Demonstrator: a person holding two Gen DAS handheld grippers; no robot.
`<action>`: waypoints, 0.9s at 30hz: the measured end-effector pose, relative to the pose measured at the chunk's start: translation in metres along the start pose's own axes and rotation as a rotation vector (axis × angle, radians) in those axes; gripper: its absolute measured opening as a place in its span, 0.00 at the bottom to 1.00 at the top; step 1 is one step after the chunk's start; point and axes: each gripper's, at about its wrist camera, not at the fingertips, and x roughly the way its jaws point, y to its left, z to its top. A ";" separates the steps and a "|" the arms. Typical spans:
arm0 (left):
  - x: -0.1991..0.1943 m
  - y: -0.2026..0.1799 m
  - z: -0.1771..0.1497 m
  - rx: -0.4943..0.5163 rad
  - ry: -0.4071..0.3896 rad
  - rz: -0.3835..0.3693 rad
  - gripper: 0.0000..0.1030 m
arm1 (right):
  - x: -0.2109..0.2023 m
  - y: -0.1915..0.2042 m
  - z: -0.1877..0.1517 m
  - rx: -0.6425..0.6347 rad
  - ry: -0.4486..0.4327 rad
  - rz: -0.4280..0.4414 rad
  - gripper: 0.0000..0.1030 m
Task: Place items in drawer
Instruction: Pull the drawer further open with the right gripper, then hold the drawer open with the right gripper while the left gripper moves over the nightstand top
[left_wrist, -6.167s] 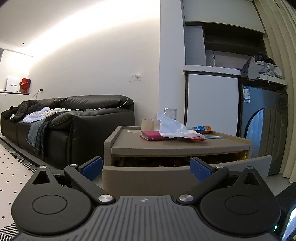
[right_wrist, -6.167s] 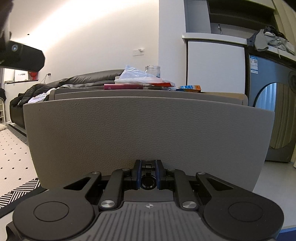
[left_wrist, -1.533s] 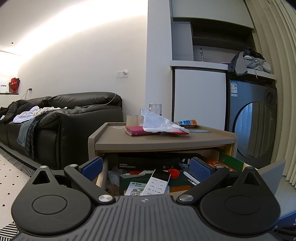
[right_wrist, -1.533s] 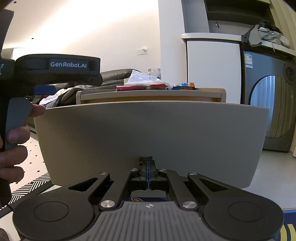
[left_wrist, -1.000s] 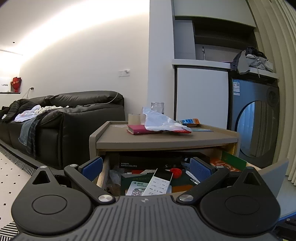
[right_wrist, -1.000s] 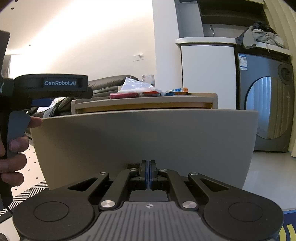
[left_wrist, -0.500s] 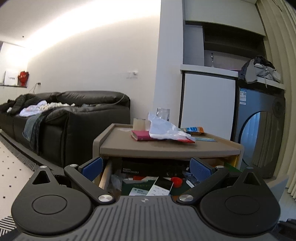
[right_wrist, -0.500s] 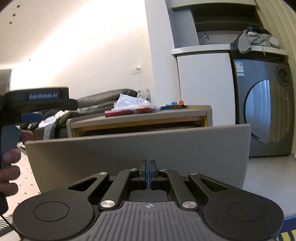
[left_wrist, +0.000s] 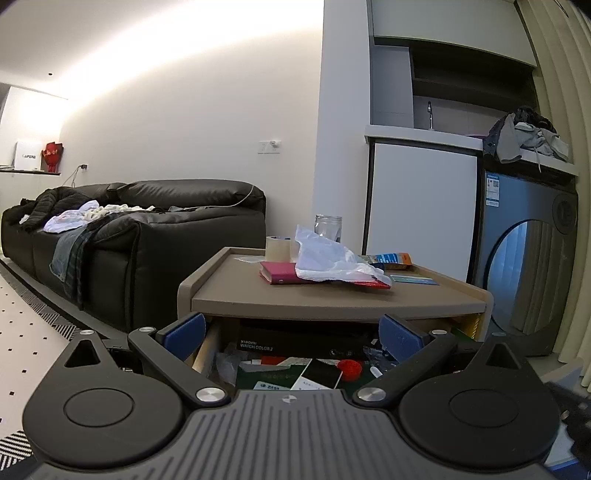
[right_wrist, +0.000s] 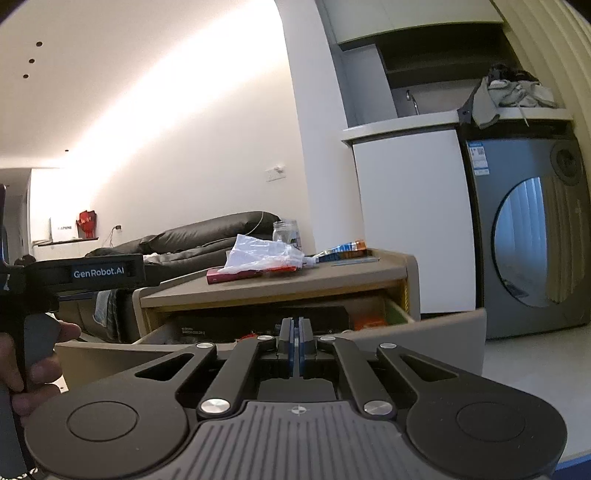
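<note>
The low brown table (left_wrist: 332, 301) has its drawer (right_wrist: 448, 332) pulled out, with a black watch box (left_wrist: 291, 341), papers and a red cap (left_wrist: 349, 366) inside. On the tabletop lie a pink book (left_wrist: 279, 274), a clear plastic bag (left_wrist: 332, 260), a tape roll (left_wrist: 277, 248), a glass jar (left_wrist: 328, 227) and an orange-blue packet (left_wrist: 391, 258). My left gripper (left_wrist: 291, 330) is open and empty, facing the drawer's opening. My right gripper (right_wrist: 295, 330) is shut with nothing visible between its pads, just above and in front of the drawer's front panel.
A black leather sofa (left_wrist: 147, 236) with clothes on it stands left of the table. A white cabinet (left_wrist: 421, 210) and a washing machine (left_wrist: 532, 266) stand behind and to the right. A hand (right_wrist: 37, 354) holds the left tool's housing (right_wrist: 99, 273) at the right view's left edge.
The drawer went from nearly closed to pulled far out. In the last second the right gripper rose from low against the front panel to above its top edge, staying shut. The left gripper stayed open.
</note>
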 end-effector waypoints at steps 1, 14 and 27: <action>0.001 -0.001 0.001 0.002 0.001 0.003 1.00 | 0.002 -0.002 0.002 0.005 -0.005 -0.003 0.03; 0.017 -0.016 0.014 -0.010 0.031 -0.003 1.00 | 0.021 -0.020 0.016 0.016 0.052 0.002 0.11; 0.050 -0.022 0.062 0.140 0.056 -0.033 1.00 | 0.030 -0.029 0.031 -0.002 0.094 0.045 0.31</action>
